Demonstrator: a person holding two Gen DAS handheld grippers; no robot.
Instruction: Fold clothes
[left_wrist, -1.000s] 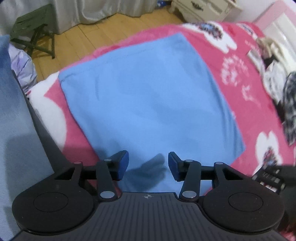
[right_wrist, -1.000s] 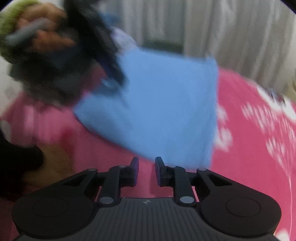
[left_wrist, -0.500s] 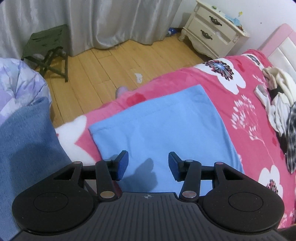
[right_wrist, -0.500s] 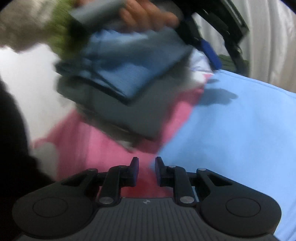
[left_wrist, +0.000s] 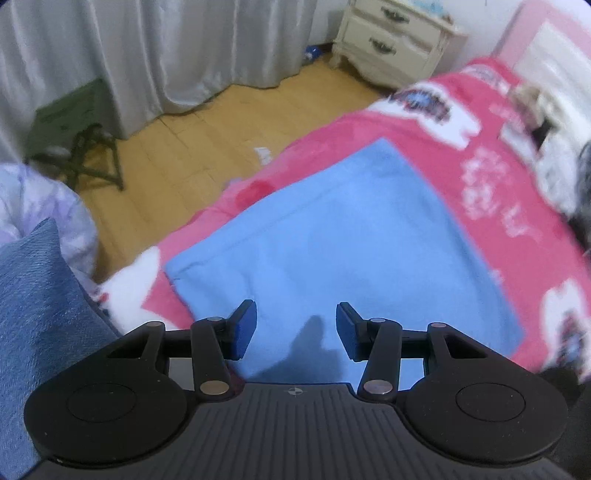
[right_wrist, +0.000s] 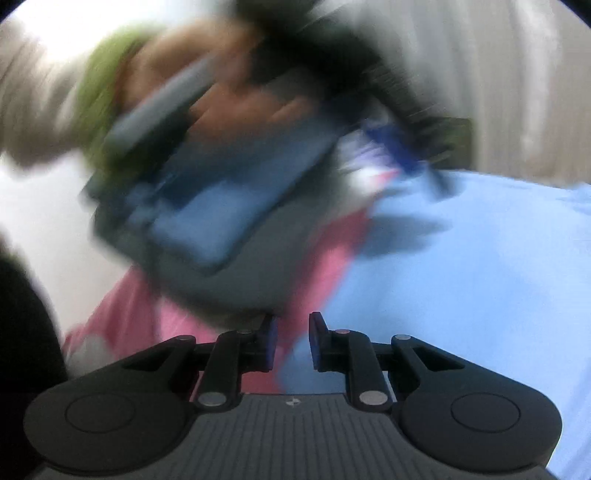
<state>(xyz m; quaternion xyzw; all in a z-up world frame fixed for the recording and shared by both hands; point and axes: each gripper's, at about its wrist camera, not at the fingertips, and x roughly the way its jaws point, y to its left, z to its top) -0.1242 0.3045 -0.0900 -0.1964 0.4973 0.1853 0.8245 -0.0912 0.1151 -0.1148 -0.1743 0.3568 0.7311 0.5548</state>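
While the light blue cloth (left_wrist: 343, 243) lies flat near the bed (left_wrist: 480, 173) edge, both tongs, left (left_wrist: 295, 330) and right (right_wrist: 291, 341), gape empty (pinch corners squarely).

Pink flowered bed cover (left_wrist: 476, 206) with a flat light-blue cloth (left_wrist: 347, 236) and heaped clothes (left_wrist: 554, 147).

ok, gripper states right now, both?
Left gripper: open, empty, over the blue cloth.
Right gripper: open by a narrower gap, nothing between its fingers.
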